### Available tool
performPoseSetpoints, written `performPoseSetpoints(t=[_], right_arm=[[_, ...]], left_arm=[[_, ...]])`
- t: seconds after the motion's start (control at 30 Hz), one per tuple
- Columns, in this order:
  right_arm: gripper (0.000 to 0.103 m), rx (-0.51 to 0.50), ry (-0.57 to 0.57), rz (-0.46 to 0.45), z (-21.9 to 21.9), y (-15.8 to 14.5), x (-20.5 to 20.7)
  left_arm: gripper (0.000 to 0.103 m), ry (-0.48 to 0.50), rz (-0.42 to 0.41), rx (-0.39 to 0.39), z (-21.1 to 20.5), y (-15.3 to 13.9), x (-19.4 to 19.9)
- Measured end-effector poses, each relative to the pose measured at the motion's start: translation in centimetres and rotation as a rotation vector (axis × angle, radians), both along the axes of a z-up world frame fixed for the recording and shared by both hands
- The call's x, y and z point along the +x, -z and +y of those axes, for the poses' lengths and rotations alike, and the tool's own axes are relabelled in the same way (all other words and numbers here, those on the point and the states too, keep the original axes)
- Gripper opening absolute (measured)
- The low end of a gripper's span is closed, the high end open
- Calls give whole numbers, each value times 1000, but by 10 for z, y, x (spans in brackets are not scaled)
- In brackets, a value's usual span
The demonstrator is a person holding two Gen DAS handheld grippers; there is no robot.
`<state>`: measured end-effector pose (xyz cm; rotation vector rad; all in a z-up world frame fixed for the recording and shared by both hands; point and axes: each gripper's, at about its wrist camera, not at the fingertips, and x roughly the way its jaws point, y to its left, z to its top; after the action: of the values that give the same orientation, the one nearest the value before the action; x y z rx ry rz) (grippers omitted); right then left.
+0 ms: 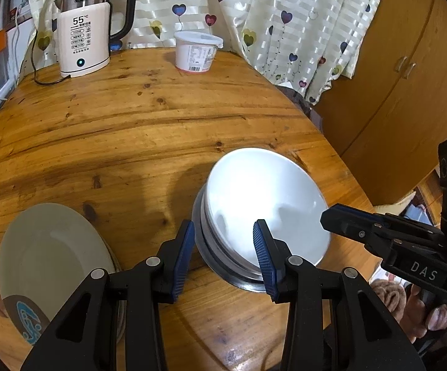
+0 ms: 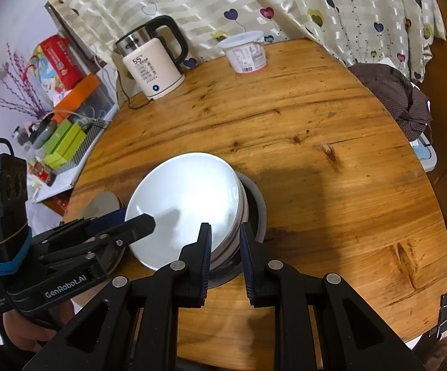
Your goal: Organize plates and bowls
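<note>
1. A stack of bowls point(image 1: 263, 204) is sitting on the near part of the round wooden table point(image 1: 136, 130), with a white bowl on top tilting inside the ones below and a metal bowl point(image 1: 242, 278) lying at the bottom
2. The left gripper point(image 1: 223, 259) is hovering low over the table with its jaws apart; its right blue pad point(image 1: 263, 259) is showing in front of the stack's near rim and its left pad is standing just beside the stack, so nothing is being clamped
3. The right gripper point(image 2: 225, 259) is also standing parted, its two blue pads straddling the near edge of the stack point(image 2: 186, 204); whether they are touching the rims I cannot tell
4. In the left wrist view the right gripper point(image 1: 331, 219) is reaching in from the right, its tip sitting at the white bowl's rim
5. A pale plate point(image 1: 50, 256) with a brown and blue patterned patch is lying on the table to the left of the stack, apart from it, on top of another dish
6. Well apart at the far edge, an electric kettle point(image 1: 84, 31) showing 55 is standing beside a lidded white tub point(image 1: 197, 51), in front of a heart-patterned curtain point(image 1: 285, 15)
</note>
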<state>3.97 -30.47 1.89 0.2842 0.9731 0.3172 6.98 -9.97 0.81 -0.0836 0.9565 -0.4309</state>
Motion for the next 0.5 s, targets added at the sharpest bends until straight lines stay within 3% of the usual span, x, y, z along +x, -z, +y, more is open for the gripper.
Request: performPoseSetpoints(t=[0.5], right_arm=[[18, 14, 8, 3, -5, 2, -1]], left_arm=[[41, -9, 21, -32, 8, 6, 3]])
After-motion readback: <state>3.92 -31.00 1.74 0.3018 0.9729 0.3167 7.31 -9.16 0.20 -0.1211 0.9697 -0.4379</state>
